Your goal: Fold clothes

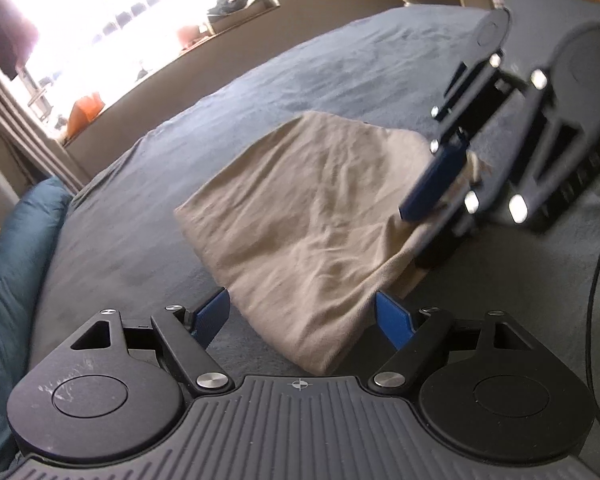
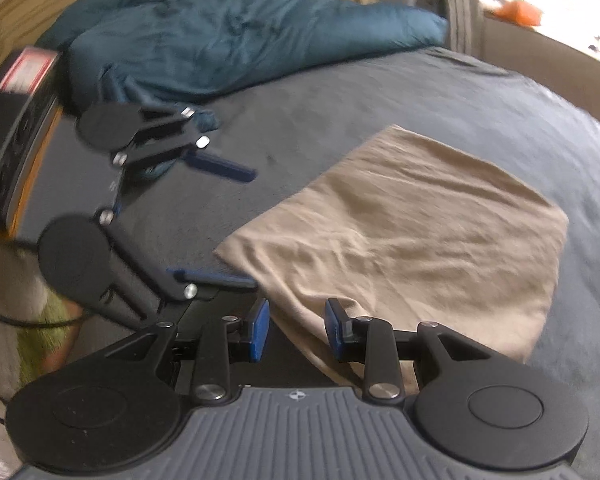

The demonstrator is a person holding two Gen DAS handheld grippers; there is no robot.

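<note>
A home bedroom is showing here. A bed (image 1: 340, 52) covered in a dark grey-blue sheet is filling most of both views, with a teal duvet (image 2: 220, 32) lying bunched along 1 edge. Daylight is pouring through a window (image 1: 100, 8) whose sill (image 1: 204, 36) is holding small household clutter, and a curtain (image 1: 28, 120) is hanging beside it.

The folded cloth (image 2: 412, 240) lies on the bed (image 2: 480, 100), a bundled quilt (image 2: 220, 32) behind it.

Daylight from blown-out window (image 1: 100, 20); soft shadows, fisheye-bent edges, motion blur on far gripper.
</note>
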